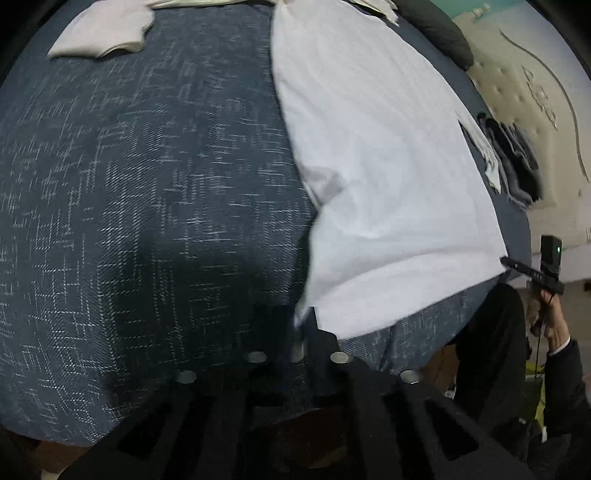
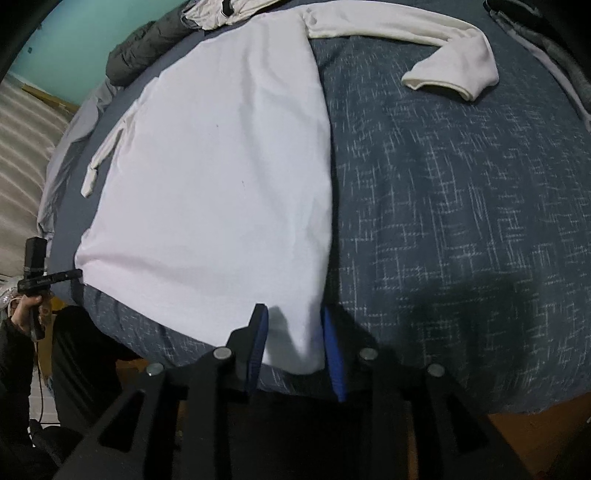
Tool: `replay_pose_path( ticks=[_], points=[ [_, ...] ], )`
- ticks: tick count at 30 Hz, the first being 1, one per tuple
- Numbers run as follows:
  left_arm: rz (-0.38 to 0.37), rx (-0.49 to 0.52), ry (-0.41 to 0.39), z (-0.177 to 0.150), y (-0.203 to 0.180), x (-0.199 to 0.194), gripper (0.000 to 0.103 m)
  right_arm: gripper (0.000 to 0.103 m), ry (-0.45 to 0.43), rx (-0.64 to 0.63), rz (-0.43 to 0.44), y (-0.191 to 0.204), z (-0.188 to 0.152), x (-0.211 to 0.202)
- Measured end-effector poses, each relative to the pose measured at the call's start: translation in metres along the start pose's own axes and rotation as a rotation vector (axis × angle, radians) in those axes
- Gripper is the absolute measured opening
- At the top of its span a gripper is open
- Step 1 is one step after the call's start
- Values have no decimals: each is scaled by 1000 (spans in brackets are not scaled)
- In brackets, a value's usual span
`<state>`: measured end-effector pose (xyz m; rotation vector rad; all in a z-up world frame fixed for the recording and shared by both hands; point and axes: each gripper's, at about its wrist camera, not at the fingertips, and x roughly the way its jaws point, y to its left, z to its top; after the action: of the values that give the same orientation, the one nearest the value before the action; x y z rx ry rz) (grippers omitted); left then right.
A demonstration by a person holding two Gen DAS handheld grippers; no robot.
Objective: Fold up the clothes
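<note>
A white long-sleeved shirt lies flat on a dark blue flecked bedspread. One sleeve stretches out sideways, and its cuff rests on the cover. My left gripper is shut on the near hem corner, where the white cloth runs in between its dark fingertips. It also shows as the left gripper at the shirt's other near corner in the right wrist view. My right gripper stands open, with the hem corner lying loose between its blue pads.
A grey padded jacket lies at the far end of the bed. Dark clothes are piled by the cream tufted headboard. The bed's near edge drops to a wooden floor. A person's hand holds the right gripper.
</note>
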<state>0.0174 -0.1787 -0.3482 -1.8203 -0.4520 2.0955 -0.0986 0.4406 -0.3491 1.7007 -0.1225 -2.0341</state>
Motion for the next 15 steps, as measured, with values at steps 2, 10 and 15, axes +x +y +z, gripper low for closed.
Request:
replay_pose_path(
  ticks=[2, 10, 15],
  points=[
    [9, 8, 6, -2, -5, -7, 5, 13, -2, -6, -9, 1, 0, -5],
    [0, 30, 68, -15, -2, -17, 4, 3, 4, -55, -67, 3, -8, -27],
    [17, -9, 91, -19, 7, 1, 5, 3, 35, -42, -92, -1, -16, -9]
  ],
)
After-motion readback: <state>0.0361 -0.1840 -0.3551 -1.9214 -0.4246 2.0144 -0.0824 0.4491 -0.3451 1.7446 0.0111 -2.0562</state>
